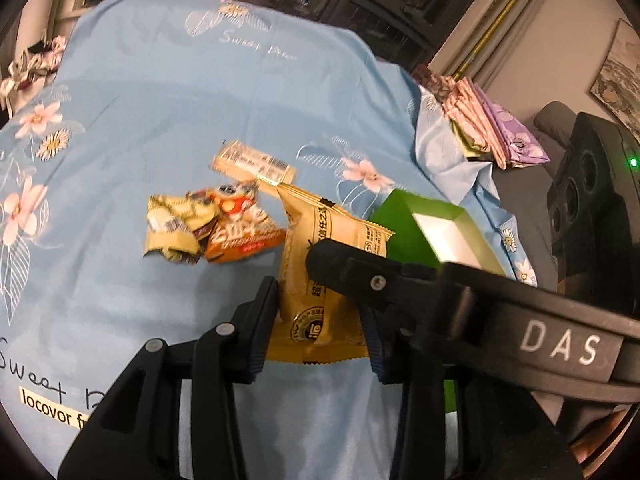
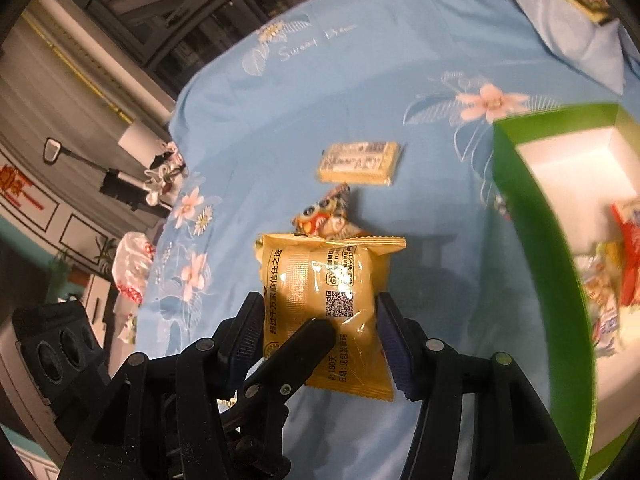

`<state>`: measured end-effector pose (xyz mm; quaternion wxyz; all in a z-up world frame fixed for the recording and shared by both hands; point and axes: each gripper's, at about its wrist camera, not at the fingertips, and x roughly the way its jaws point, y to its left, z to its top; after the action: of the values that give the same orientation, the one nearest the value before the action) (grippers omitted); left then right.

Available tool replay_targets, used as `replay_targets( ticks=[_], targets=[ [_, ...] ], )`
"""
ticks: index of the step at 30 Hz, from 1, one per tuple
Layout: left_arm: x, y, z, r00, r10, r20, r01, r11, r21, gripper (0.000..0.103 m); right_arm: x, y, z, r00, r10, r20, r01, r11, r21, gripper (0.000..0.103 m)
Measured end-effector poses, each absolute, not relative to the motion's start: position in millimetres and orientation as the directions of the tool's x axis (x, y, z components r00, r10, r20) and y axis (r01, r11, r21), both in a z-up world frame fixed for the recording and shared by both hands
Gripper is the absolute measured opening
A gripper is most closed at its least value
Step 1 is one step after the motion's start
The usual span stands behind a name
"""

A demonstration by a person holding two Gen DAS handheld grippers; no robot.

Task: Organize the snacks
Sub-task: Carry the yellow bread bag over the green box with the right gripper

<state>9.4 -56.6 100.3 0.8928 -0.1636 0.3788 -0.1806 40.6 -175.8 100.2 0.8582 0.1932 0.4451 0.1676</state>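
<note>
Both grippers meet at one yellow snack packet (image 2: pixel 326 304) above a blue floral bedsheet (image 1: pixel 168 92).

The sheet covers a bed in a dim room with dark cabinets behind and a framed picture (image 1: pixel 618 80) on the wall; folded cloths (image 1: pixel 492 124) lie at its edge. Three more snacks lie on the sheet: a pale bar (image 1: pixel 254 162), an orange packet (image 1: pixel 240 232) and a crumpled yellow wrapper (image 1: pixel 174 228). The one green box (image 2: pixel 536 216), white inside, stands just beside them and holds a few red and white packets (image 2: pixel 616 272). The right gripper (image 2: pixel 320 334) clamps the yellow packet between its pads, lifted off the sheet. The left gripper (image 1: pixel 320 320) brackets the same packet, though whether its pads press it cannot be told.
</note>
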Motion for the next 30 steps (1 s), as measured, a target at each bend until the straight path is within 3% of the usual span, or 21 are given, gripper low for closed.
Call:
replay_targets(
  ticks=[12, 30],
  targets=[
    [16.9, -113.1, 131.3, 0.648, -0.511, -0.565, 0.34, 0.857, -0.386, 0.039, 27.5, -230.2, 136.1, 0.661, 0.385, -0.644, -0.064, 0.884, 0.463, 0.06],
    [34.0, -205.7, 144.5, 0.546, -0.597, -0.587, 0.507, 0.794, -0.336, 0.038, 15.7, -328.7, 143.3, 0.737, 0.291, -0.61, 0.101, 0.845, 0.525, 0.06]
  ],
)
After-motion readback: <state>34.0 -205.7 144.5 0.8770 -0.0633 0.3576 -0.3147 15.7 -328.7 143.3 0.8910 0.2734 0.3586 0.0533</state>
